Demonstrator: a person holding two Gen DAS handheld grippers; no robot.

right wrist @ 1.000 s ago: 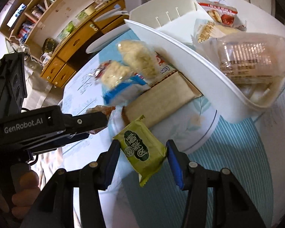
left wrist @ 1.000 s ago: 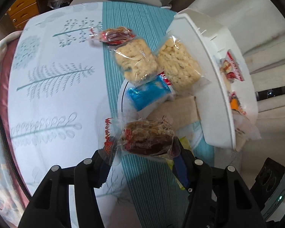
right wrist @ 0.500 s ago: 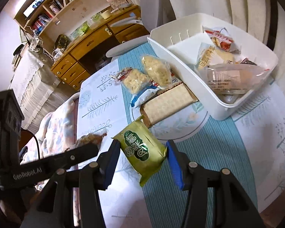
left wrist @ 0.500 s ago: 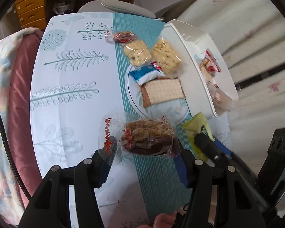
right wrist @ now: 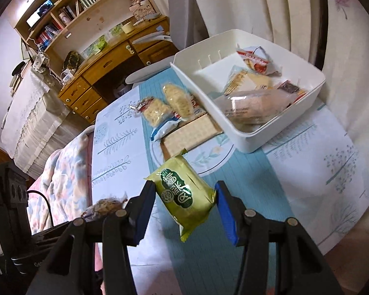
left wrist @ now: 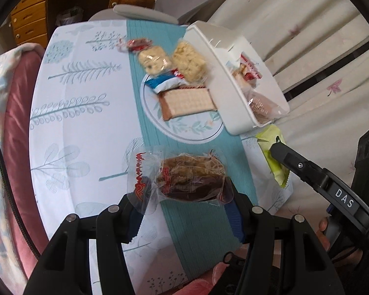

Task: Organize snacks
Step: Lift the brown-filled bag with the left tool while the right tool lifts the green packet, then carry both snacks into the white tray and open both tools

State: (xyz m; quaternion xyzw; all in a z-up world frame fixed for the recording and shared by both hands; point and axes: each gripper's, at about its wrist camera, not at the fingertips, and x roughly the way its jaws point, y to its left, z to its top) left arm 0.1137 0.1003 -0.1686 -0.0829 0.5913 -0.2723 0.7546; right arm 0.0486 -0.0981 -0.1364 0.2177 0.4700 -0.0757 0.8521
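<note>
Left wrist view shows your left gripper (left wrist: 184, 205) clamped on a clear-wrapped brown snack (left wrist: 190, 178) with red print, held above the teal runner (left wrist: 199, 223). Your right gripper (right wrist: 183, 209) pinches a green packet (right wrist: 184, 194) above the table near its front edge. Beyond lies open tablecloth, then the cracker pack (right wrist: 193, 134) on the plate (right wrist: 215, 157) beside the white bin (right wrist: 278, 132). Motion blur smears the far snacks; the bin's contents overlap, hard to separate.

Snack packets (left wrist: 184, 95) left of bin (left wrist: 223, 73)
</note>
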